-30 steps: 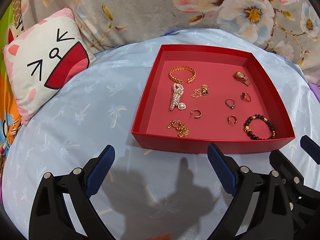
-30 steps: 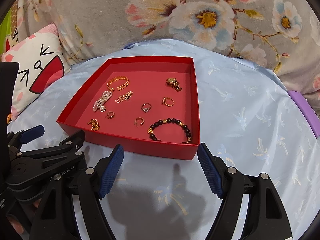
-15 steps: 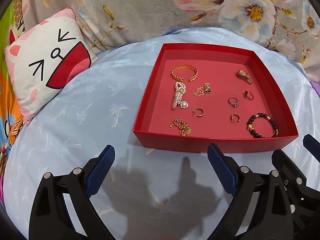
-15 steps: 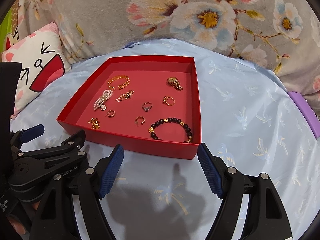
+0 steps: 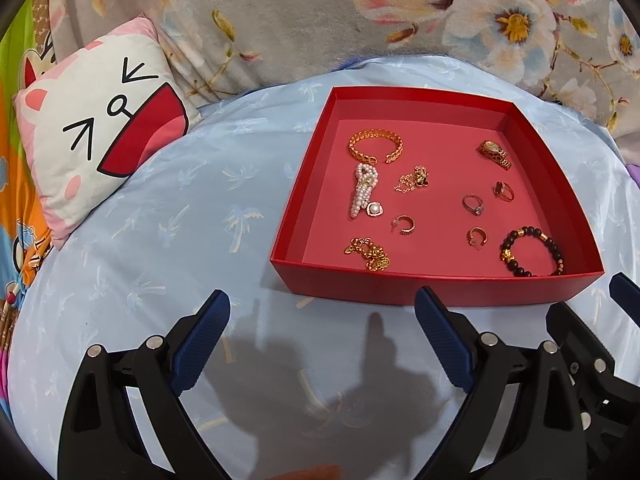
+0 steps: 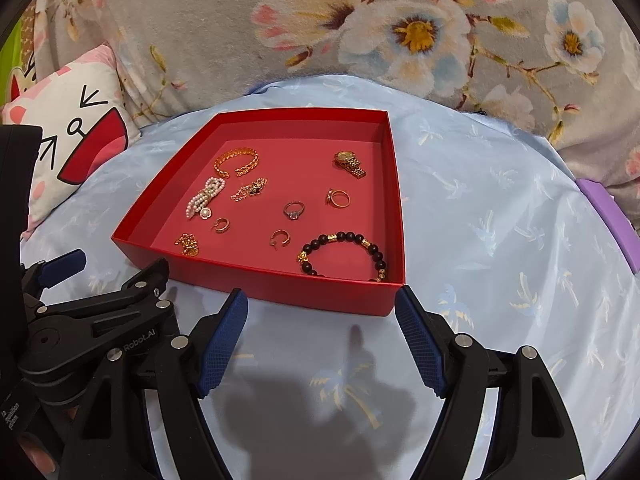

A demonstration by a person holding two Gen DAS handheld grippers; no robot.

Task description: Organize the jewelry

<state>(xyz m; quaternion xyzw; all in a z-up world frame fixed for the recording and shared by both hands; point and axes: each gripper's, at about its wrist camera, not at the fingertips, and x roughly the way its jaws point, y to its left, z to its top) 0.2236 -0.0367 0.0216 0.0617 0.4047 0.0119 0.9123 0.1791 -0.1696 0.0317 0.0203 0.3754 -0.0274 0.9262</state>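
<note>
— Jewelry is lying where?

— It is all sitting inside the red tray, which is resting on the blue bedspread. I am seeing a gold cuff bracelet near the far left corner, a pearl strand just below it, a gold watch toward the far right, and a dark beaded bracelet lying at the near right corner.

— And your hands?

— I am holding my left hand-held gripper spread wide and empty over the bedspread, just short of the tray's near wall. My right hand-held gripper is also gaping, gripping nothing, with its fingertips almost touching that same wall. A cat-face pillow is leaning at the left.
</note>
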